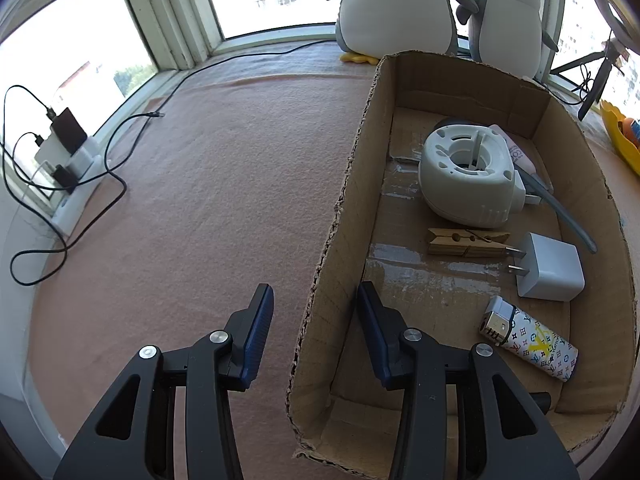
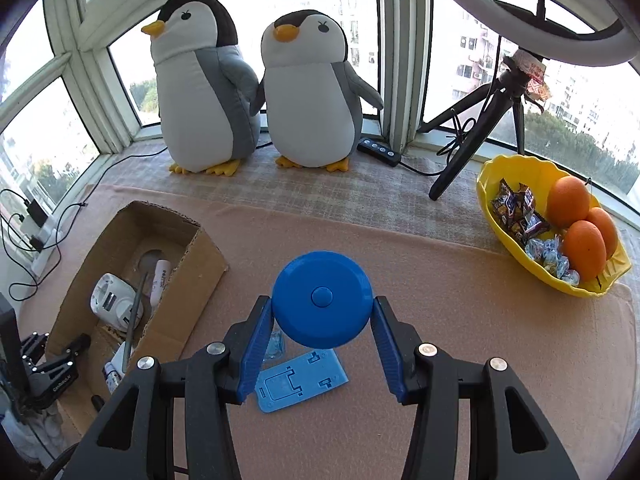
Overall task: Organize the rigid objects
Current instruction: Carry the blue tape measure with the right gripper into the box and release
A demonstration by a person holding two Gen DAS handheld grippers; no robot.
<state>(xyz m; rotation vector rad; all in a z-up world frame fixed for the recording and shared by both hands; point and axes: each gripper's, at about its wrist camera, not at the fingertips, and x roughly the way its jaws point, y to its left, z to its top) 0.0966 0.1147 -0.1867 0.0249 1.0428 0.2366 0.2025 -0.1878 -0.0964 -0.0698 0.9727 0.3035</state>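
Note:
A cardboard box (image 1: 348, 184) lies on the pink cloth and holds a white plug-in device (image 1: 468, 176), a wooden clothespin (image 1: 468, 242), a white charger (image 1: 550, 268) and a patterned lighter (image 1: 532, 340). My left gripper (image 1: 316, 308) is open, its jaws on either side of the box's left wall. My right gripper (image 2: 322, 312) is shut on a round blue tape measure (image 2: 322, 300), held above the cloth. Below it lie a flat blue stand (image 2: 300, 384) and a small clear wrapper (image 2: 276, 346). The box (image 2: 200, 264) sits to the left in the right wrist view.
Two plush penguins (image 2: 208, 80) stand by the window. A yellow bowl (image 2: 492, 184) with oranges and sweets sits at the right. A tripod (image 2: 480, 128) with a ring light stands behind it. A power strip (image 1: 76, 184) with chargers and cables lies at the far left.

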